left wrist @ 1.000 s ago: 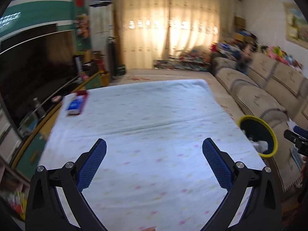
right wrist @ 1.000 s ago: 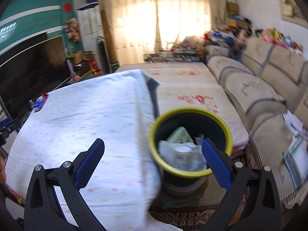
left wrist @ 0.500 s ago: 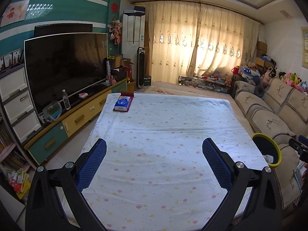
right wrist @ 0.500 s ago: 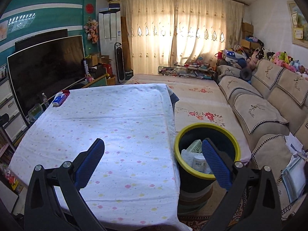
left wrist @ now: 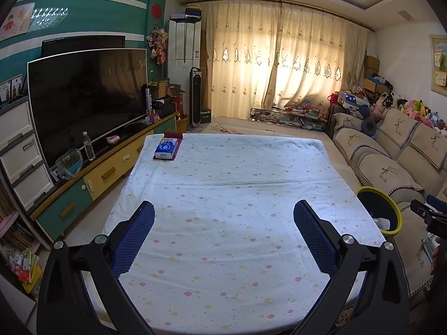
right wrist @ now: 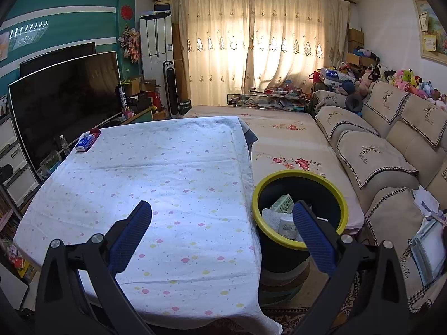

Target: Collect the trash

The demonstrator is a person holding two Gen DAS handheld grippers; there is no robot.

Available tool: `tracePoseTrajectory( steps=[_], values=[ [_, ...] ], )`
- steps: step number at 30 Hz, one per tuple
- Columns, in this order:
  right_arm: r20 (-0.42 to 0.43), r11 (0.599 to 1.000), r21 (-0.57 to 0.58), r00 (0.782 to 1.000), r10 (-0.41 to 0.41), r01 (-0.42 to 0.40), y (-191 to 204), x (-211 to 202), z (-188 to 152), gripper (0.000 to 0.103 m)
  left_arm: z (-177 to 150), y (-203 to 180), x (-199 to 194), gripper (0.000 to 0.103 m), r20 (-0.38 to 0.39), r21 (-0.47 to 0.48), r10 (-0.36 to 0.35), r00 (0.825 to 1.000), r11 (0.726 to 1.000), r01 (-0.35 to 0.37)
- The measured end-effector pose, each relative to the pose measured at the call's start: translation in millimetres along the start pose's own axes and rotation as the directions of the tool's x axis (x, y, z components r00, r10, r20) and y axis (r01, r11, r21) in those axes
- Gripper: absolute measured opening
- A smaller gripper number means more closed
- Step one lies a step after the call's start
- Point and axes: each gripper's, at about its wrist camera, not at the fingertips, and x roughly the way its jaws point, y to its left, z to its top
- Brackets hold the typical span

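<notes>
Both claws sit wide open and empty: left claw (left wrist: pixel 223 231) over the near half of the counter (left wrist: pixel 223 184), right claw (right wrist: pixel 222 230) straddling the counter's right edge and the bin.

Near to far:
- Near counter, under both claws: only the spotted white cloth (right wrist: pixel 156 167). No loose trash visible on it in either view.
- Just off the counter's right edge: black bin with a yellow rim (right wrist: pixel 300 174), standing on some low base I can't identify. Trash (right wrist: pixel 282 212) already inside: a greenish carton, crumpled white paper or plastic, a white labelled pot or bottle. In the left view the bin (left wrist: pixel 378 209) shows at the right edge with a bit of white in it.
- Far left corner of the counter: blue tissue pack (left wrist: pixel 166 148) on a red tray or holder. Looks like a kept item, not trash, but that's my call.
- Beyond: TV stand (left wrist: pixel 111 164) with a water bottle (left wrist: pixel 88 146) and a clear bag, sofa (right wrist: pixel 377 150) to the right. Can't tell if any of that counts as trash.

Judgement: the collecting looks done or nearly done. What's left, if anything, is off the counter; the bottle on the TV stand is the only plausible candidate I see.
</notes>
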Motion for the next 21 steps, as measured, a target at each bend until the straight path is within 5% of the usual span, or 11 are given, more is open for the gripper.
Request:
tracePoseTrajectory(
  steps=[21],
  values=[
    [0.004,1.0,-0.007,1.0,-0.001,0.001,-1.5,2.2,5.6,0.096,2.1,3.0,9.3,0.098,-0.008,-0.002,-0.004,1.0,1.0,0.004]
  ],
)
